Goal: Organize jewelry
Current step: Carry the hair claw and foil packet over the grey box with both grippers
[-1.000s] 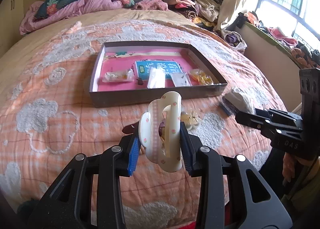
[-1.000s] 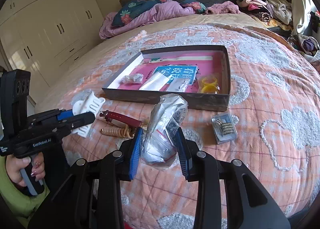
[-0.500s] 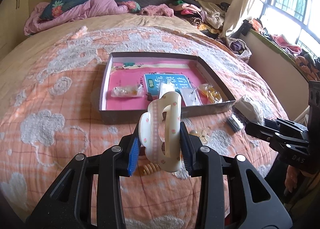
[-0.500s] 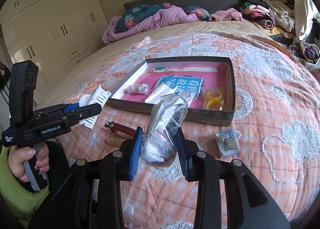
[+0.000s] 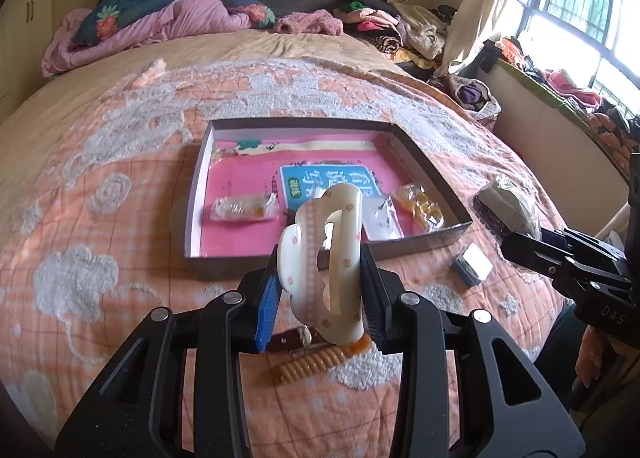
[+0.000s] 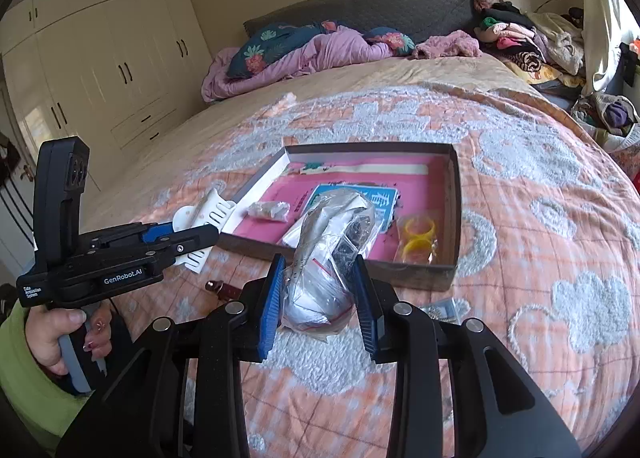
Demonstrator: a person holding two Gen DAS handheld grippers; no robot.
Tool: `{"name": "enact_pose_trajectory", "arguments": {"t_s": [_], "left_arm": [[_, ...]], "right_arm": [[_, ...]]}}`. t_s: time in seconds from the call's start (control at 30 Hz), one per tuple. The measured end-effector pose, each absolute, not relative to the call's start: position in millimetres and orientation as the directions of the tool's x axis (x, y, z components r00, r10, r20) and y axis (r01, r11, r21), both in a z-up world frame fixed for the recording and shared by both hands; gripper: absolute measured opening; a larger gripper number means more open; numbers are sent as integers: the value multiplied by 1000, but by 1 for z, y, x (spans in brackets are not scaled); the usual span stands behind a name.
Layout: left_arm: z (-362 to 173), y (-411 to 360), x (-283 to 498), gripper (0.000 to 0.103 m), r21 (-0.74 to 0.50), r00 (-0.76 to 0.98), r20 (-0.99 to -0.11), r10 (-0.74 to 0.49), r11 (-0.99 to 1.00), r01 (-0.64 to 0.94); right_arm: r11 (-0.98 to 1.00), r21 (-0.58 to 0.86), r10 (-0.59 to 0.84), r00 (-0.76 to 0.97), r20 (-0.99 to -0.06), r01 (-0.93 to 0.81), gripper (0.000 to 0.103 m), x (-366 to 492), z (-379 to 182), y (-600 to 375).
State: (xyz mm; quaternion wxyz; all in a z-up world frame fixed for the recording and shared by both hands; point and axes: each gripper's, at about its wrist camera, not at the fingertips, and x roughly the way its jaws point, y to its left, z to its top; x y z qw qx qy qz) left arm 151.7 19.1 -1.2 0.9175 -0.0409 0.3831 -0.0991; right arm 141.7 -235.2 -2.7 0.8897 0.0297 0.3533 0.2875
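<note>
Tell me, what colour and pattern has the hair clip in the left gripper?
The hair clip is cream with small pink spots, clearest in the left wrist view.

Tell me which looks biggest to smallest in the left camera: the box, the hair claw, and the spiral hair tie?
1. Box, by far the widest.
2. Hair claw, though it looks large partly because it sits close to the camera, between the left gripper's fingers.
3. Spiral hair tie, partly hidden behind the claw, so its full size is unclear.
</note>
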Motion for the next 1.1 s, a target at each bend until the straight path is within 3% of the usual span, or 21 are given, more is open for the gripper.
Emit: {"name": "enact_pose_trajectory", "arguments": {"t_s": [1.1], "left_arm": [[18,14,220,28,-147,702,-676,-224,975,169]], "right_arm": [[891,209,444,679,-585,-403,32,202,16,-254]]}}
